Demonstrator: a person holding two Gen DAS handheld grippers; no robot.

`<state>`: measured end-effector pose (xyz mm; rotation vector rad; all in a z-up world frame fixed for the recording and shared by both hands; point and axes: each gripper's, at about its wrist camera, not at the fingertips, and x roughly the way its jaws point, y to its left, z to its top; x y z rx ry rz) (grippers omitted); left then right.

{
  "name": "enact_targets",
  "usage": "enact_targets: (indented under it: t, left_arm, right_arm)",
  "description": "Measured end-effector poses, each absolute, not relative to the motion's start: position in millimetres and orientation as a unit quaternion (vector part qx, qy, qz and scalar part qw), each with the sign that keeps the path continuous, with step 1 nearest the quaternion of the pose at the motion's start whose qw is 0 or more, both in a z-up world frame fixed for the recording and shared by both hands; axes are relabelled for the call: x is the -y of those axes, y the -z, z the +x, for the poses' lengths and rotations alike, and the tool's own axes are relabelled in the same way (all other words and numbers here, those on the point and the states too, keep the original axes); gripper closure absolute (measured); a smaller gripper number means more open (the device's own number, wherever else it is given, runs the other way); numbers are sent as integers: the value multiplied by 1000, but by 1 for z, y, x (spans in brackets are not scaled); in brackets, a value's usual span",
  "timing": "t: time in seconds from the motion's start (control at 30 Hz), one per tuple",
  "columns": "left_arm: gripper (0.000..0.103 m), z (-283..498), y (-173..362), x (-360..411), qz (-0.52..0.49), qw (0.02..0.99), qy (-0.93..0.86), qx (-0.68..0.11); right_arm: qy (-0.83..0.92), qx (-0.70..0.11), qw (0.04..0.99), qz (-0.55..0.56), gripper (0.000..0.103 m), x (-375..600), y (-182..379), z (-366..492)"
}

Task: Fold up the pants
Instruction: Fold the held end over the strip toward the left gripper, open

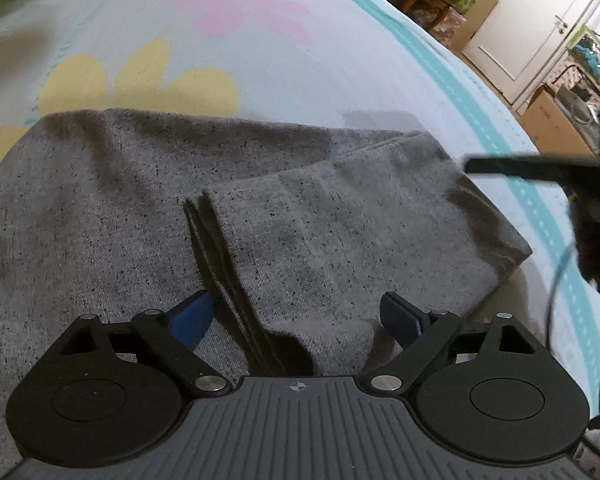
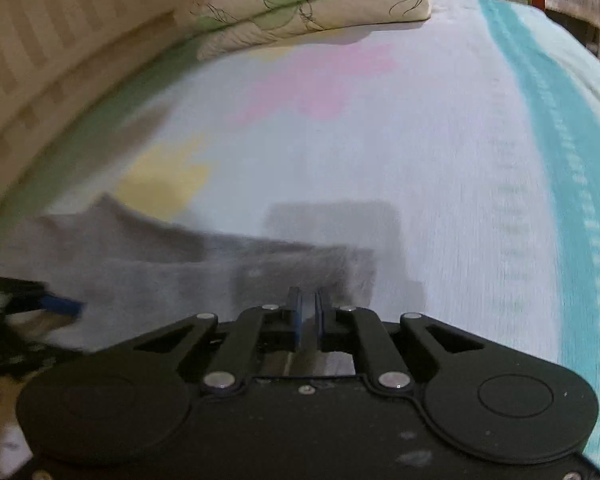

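Mid-fold: grey pants (image 1: 260,208) lie on the bedspread (image 1: 340,60), one layer doubled over. Left gripper (image 1: 300,312) spread wide above the fold edge — holding nothing. Right gripper (image 2: 307,312) pressed together at the pants' edge — whether cloth is pinched, I cannot tell. Next, I'd judge: left clamps the edge, both carry it over.

a flowered bedsheet (image 1: 260,60) covers the bed; folded quilt (image 2: 320,4) at its head; cardboard boxes (image 1: 552,120) beside a white door (image 1: 540,20)
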<state>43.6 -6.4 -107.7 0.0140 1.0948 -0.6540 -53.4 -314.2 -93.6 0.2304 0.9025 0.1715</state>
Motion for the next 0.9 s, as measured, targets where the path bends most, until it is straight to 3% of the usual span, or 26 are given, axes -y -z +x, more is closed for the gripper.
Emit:
enact_targets:
  t: [0.27,0.57,0.73,0.9]
  left_arm:
    - [12,45,105,4,1,801,305,-516]
    - [12,35,101,0,-24,805,282,-521]
    - [12,25,102,-1,4,807,280,-520]
    - [12,23,99,-12,-18,810,269,-520]
  right_arm:
    - [-98,-506,854,75,98,292,107,-119]
    - [-96,-475,872,68,94,283,96,-131]
    - [-85,-502,858,64,97,283,104,-132]
    - [-93,-479,871,61,92,281,90,-123]
